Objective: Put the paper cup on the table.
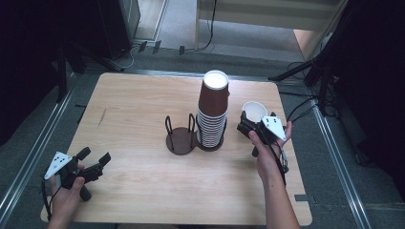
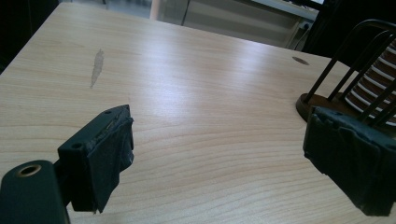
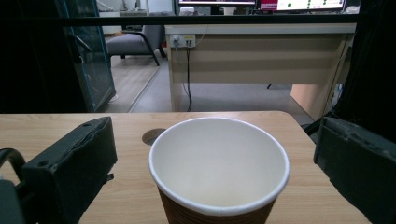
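Straddling a single paper cup (image 3: 218,173), the right gripper (image 1: 255,127) has jaws spread either side w/o touching, so nothing's gripped yet. Left gripper (image 1: 94,159) idles open over bare surface (image 2: 196,107). Risk: closing off-centre could crush or tip the cup. Tall cup stack (image 1: 213,112) sits just beside; surface edge near on the far side.

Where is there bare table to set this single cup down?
Free: the wide stretch left of the holder, and the near strip between the left gripper and right gripper. Crowded: mid-right, where cup stack and cup sit close.
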`<action>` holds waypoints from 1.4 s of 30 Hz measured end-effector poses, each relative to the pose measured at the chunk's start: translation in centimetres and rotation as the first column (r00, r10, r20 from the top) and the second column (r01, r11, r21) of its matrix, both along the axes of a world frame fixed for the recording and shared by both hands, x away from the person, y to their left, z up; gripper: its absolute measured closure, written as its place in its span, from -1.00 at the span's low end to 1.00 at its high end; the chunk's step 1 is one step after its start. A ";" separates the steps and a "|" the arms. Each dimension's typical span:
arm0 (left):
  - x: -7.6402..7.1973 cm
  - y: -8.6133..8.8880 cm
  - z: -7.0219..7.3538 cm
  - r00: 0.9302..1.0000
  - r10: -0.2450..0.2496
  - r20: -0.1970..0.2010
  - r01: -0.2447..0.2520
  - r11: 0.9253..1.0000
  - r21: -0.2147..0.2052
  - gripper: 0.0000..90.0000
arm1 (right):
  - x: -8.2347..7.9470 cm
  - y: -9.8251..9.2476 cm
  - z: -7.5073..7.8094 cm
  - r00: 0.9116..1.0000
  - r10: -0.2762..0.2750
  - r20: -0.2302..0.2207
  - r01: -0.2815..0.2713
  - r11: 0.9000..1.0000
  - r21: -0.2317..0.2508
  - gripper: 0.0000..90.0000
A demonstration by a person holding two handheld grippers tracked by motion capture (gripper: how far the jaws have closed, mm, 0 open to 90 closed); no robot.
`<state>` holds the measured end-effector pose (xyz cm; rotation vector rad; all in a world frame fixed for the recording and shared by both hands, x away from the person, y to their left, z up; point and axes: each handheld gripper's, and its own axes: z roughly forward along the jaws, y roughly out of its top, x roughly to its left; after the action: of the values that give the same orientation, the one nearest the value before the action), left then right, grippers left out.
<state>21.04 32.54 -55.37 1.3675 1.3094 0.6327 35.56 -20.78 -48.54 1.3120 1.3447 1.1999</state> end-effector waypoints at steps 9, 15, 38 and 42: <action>-0.1 -0.2 0.0 1.000 0.005 0.006 -0.005 1.000 0.014 -0.80 | -2.1 -0.6 0.4 1.000 0.024 0.013 -0.025 0.999 0.049 -1.00; -0.1 -0.3 0.1 1.000 0.013 0.008 -0.014 1.000 0.026 -0.80 | -3.2 -0.8 0.2 0.999 0.032 0.022 -0.033 0.998 0.044 -1.00; -0.2 -0.4 0.1 1.000 0.025 0.007 -0.025 0.999 0.040 -0.80 | -7.3 -2.1 -1.8 0.999 0.044 0.013 -0.044 0.998 0.040 -1.00; -0.2 -0.5 0.1 1.000 0.023 0.010 -0.024 0.999 0.041 -0.80 | -7.9 -2.6 -2.3 0.999 0.034 0.006 -0.035 0.999 0.017 -1.00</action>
<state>20.88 32.08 -55.30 1.3821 1.3130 0.6845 27.68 -23.36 -50.89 1.3012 1.3602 1.2407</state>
